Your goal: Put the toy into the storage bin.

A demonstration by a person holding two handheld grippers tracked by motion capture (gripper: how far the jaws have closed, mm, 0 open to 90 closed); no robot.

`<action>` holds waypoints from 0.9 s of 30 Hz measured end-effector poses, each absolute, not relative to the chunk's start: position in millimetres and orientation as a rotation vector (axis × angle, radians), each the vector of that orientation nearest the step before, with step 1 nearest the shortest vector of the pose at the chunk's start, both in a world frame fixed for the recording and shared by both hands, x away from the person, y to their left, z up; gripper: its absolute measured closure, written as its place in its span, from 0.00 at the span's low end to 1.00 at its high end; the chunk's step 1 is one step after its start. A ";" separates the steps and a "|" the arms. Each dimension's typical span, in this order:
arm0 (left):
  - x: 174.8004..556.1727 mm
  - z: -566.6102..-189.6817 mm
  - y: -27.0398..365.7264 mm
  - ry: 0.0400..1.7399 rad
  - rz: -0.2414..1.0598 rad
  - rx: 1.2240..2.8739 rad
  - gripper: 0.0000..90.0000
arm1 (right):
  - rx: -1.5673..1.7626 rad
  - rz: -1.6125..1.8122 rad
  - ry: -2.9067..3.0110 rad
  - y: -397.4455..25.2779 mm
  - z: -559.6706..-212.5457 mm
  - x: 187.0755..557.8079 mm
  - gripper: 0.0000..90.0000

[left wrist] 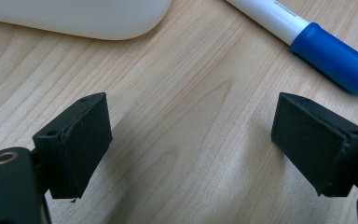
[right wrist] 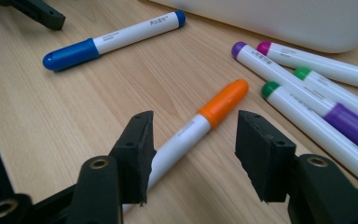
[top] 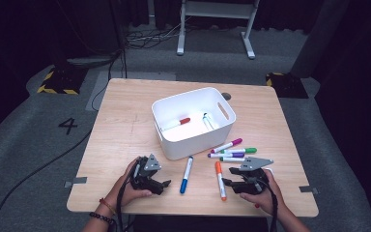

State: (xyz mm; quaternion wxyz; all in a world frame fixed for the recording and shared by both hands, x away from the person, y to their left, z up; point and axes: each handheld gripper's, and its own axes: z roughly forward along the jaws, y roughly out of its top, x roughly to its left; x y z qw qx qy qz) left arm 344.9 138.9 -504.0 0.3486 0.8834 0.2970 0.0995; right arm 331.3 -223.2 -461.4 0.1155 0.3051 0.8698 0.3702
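Observation:
A white bin [top: 171,145] stands mid-table with a red-capped marker [top: 178,123] and another marker [top: 206,121] inside. On the wood in front lie a blue marker [top: 187,174] and an orange marker [top: 220,180]. My left gripper [top: 162,184] rests open left of the blue marker. In the left gripper view the left gripper [left wrist: 191,135] has bare wood between its jaws, with the blue cap [left wrist: 335,60] beyond the right one. My right gripper [right wrist: 193,135] is open and straddles the white barrel of the orange marker [right wrist: 221,102], which lies flat on the table.
Several markers lie bunched right of the orange one: magenta [top: 227,145], green [top: 239,151], purple [top: 224,155], another green [top: 232,159]. The bin wall [right wrist: 284,18] stands just behind them. The table's front edge runs close beneath both hands.

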 end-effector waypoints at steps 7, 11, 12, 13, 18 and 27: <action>345.0 -503.9 139.0 0.768 0.258 2.292 0.14 | 0.979 1.034 2.563 -204.2 -475.1 344.6 0.51; 345.0 -503.9 138.9 0.768 0.258 2.291 0.14 | 1.011 0.977 2.551 -197.8 -481.9 351.7 0.55; 344.9 -504.0 138.8 0.770 0.257 2.289 0.14 | 1.015 0.954 2.546 -196.5 -483.3 352.5 0.56; 344.9 -504.0 138.8 0.770 0.258 2.289 0.14 | 1.020 0.941 2.545 -194.8 -485.8 353.7 0.59; 344.9 -504.0 138.8 0.770 0.258 2.289 0.14 | 1.026 0.910 2.526 -189.3 -487.2 356.1 0.68; 344.9 -504.0 138.8 0.770 0.258 2.289 0.14 | 1.010 0.918 2.525 -186.7 -487.2 360.6 0.83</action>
